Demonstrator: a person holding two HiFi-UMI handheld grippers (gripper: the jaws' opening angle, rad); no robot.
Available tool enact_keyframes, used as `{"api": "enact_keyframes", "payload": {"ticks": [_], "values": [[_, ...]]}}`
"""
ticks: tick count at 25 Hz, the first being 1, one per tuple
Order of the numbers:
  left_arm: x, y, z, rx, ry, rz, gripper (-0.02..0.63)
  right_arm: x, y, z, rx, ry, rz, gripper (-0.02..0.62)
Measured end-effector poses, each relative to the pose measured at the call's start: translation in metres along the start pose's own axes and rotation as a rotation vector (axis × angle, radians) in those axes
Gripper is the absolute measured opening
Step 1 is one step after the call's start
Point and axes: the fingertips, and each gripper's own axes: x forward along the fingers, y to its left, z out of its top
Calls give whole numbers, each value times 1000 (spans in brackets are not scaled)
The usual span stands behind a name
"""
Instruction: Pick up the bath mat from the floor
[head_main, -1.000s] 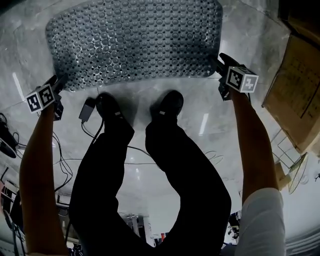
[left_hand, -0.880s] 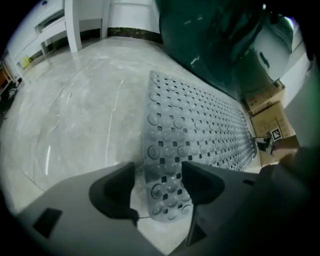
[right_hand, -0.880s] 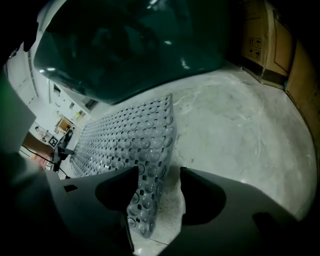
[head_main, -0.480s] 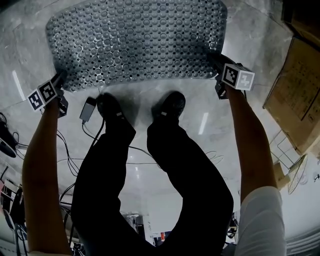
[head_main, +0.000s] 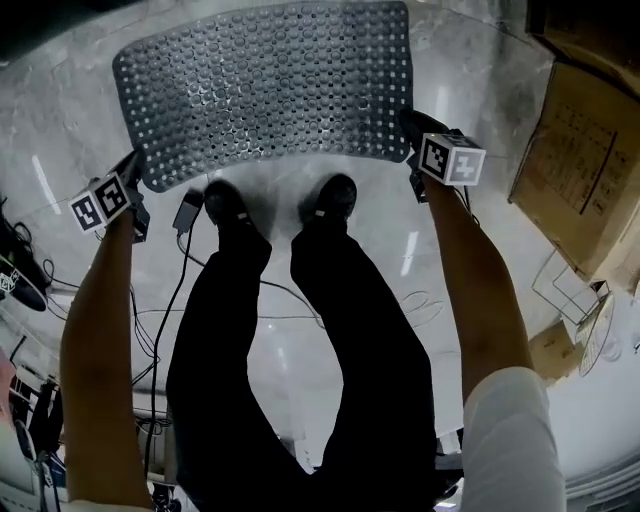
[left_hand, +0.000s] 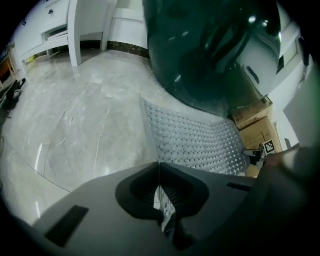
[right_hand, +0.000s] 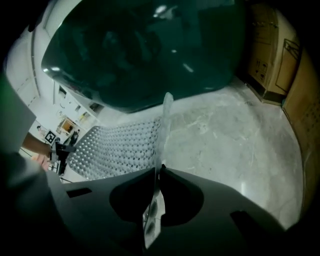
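The bath mat (head_main: 265, 90) is a clear, bubbled rubber sheet spread on the marble floor ahead of the person's shoes. My left gripper (head_main: 138, 170) is shut on the mat's near left corner; in the left gripper view the mat (left_hand: 200, 142) runs from the pinched edge between the closed jaws (left_hand: 161, 192) off to the right. My right gripper (head_main: 412, 130) is shut on the near right corner; in the right gripper view the mat's edge (right_hand: 164, 125) stands upright out of the closed jaws (right_hand: 156, 182) and the mat (right_hand: 115, 147) stretches left.
Cardboard boxes (head_main: 585, 150) stand at the right. A small black adapter (head_main: 187, 212) and its cable (head_main: 165, 310) lie by the left shoe. White cabinets (left_hand: 60, 25) stand at the far side in the left gripper view. A wire rack (head_main: 570, 290) lies at the right.
Both grippers have closed on the mat's near corners. The mat's near edge has come up off the floor and the whole mat sits farther from the shoes in the head view.
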Motion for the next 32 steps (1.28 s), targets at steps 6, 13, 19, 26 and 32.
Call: {"api": "enact_keyframes", "payload": {"ticks": [6,13,19,26,32], "values": [[-92,-93,23,-10,-26,-96,14,-90,79,39,-23,-80,88,38],[-238,-227,41,59,-66,-194,12,-251,138,77,-173,-68,150,37],[-405,-335,31,156,-103,-248,12,-433,183,103,-264,-100,232,37],[-594,-406,139,311,-482,-286,14,-613,213,220,-285,-391,214,37],[-729,-487,200,440,-725,-365,14,-769,256,293,-378,-730,223,37]]}}
